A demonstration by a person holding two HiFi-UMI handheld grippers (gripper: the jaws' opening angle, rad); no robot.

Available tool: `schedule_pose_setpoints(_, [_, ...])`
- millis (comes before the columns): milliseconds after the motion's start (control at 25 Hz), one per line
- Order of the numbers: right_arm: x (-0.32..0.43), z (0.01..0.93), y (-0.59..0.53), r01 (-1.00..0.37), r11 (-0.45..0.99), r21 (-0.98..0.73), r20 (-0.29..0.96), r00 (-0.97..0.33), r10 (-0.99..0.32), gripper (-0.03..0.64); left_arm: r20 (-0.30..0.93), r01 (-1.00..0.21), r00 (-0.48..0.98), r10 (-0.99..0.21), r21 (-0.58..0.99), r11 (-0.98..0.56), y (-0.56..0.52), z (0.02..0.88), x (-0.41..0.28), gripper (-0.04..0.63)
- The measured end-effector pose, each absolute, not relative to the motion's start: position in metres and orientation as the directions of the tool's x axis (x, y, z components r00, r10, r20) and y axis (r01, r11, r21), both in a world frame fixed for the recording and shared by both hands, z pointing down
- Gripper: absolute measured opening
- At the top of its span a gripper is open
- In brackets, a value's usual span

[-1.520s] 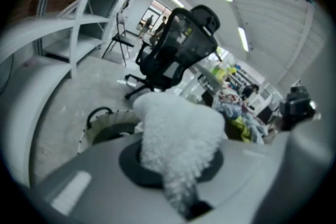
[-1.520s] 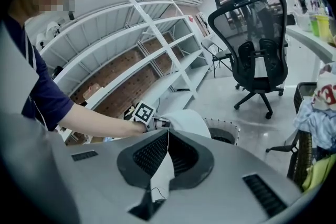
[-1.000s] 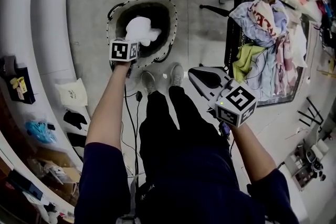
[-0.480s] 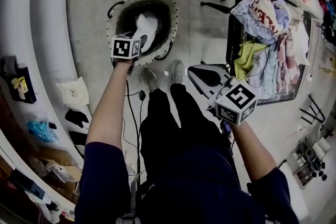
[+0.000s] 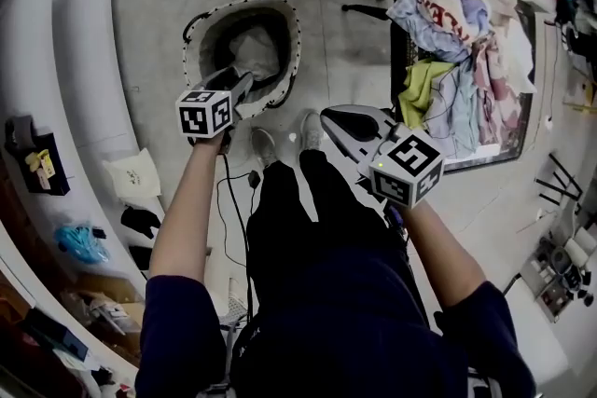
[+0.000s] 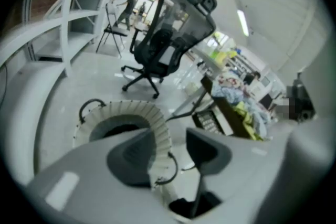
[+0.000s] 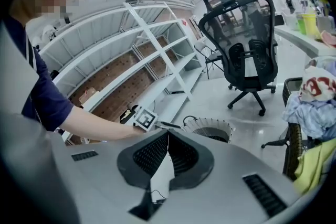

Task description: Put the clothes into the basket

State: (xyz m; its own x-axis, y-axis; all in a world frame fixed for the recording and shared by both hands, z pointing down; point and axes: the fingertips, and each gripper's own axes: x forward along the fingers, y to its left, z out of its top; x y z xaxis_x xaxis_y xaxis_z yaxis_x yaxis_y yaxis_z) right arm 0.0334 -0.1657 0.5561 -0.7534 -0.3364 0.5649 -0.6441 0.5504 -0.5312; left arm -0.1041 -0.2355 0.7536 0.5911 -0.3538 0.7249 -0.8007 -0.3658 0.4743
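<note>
Head view: a white garment lies inside the basket. The left tool hovers at the basket's near rim, and the right tool hangs to the right of the basket.

Left gripper view: the jaws stand apart, closing, with nothing between them.

Right gripper view: the jaws meet, empty.

A lab-like workroom: bare white shelving, office chair (mesh-backed), cluttered bench, polished floor.

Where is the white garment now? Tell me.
Head view, upper left: the white garment lies inside the round basket, just beyond the person's shoes.
</note>
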Motion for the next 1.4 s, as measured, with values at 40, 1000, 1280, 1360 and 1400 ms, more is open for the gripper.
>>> schedule_pose_setpoints(40, [0.035, 0.554, -0.165, -0.647, 0.543, -0.536, 0.558, -0.753, -0.347, 0.008, 0.693, -0.786, 0.614, -0.377, 0.492, -0.374, -0.231, 0.737, -0.103, 0.184])
schedule_pose_setpoints(1000, [0.049, 0.382, -0.157, -0.574, 0.662, -0.482, 0.262, -0.816, -0.516, 0.008, 0.270, -0.665, 0.741, -0.615, 0.428, -0.612, -0.163, 0.379, -0.065, 0.005])
schedule_pose_setpoints(1280, [0.028, 0.330, -0.141, -0.531, 0.729, -0.433, 0.182, -0.843, -0.506, 0.007, 0.215, -0.674, 0.732, -0.647, 0.366, -0.642, -0.144, 0.328, -0.077, 0.005])
schedule_pose_setpoints(1360, [0.023, 0.317, -0.137, -0.516, 0.749, -0.415, 0.165, -0.852, -0.496, 0.008, 0.195, -0.677, 0.729, -0.656, 0.350, -0.647, -0.140, 0.315, -0.080, 0.005])
schedule_pose_setpoints(1400, [0.020, 0.311, -0.136, -0.509, 0.759, -0.406, 0.158, -0.857, -0.491, 0.008, 0.186, -0.678, 0.727, -0.660, 0.342, -0.651, -0.137, 0.309, -0.081, 0.005])
